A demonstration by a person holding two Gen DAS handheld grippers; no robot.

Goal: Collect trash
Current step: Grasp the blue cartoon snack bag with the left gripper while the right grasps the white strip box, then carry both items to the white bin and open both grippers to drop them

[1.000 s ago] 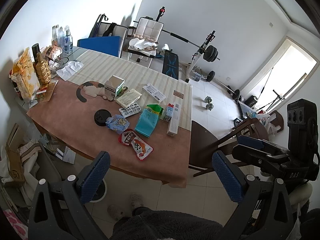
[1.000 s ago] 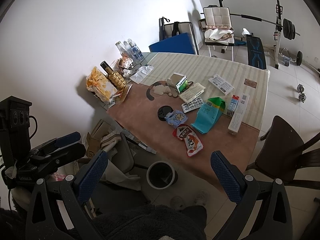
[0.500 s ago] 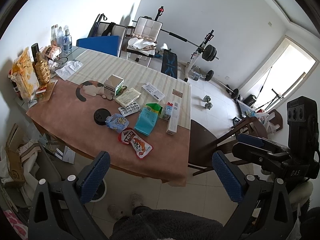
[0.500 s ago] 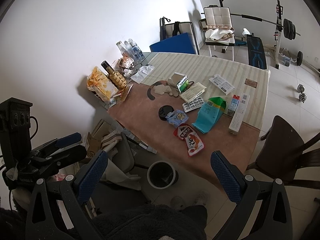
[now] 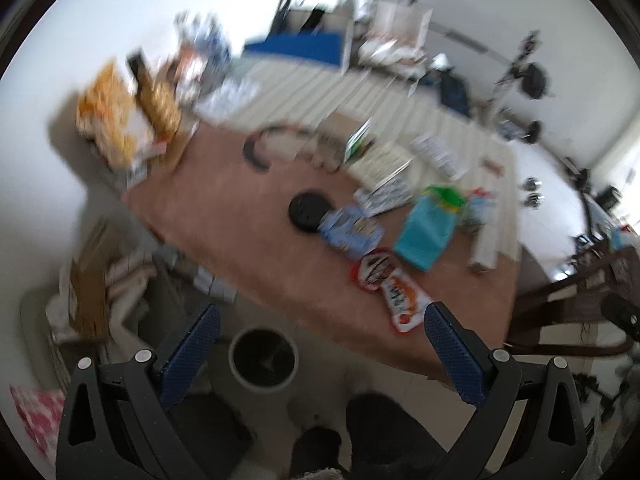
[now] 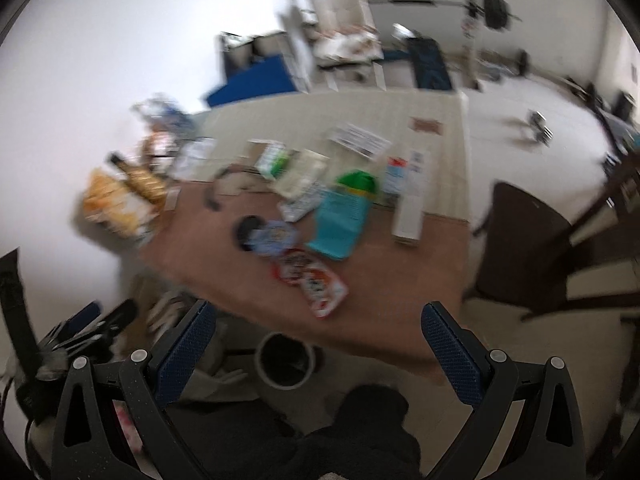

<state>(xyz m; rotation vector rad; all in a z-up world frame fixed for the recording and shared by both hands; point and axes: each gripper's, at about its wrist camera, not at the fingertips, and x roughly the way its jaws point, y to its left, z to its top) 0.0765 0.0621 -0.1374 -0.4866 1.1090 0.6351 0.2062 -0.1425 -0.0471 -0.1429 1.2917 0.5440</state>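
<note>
Wrappers lie ahead of both grippers, on the brown end of the counter.

Left wrist view: the left gripper hangs with fingers wide apart and nothing between them. The red-and-white snack wrapper sits just beyond the right fingertip, the blue packet further ahead, and the bin on the floor between the fingers. Blur hides detail.

Right wrist view: the right gripper is likewise spread and empty. The wrapper looks light, thin and crinkly, probably slippery; pinching a raised edge seems safest.
</note>
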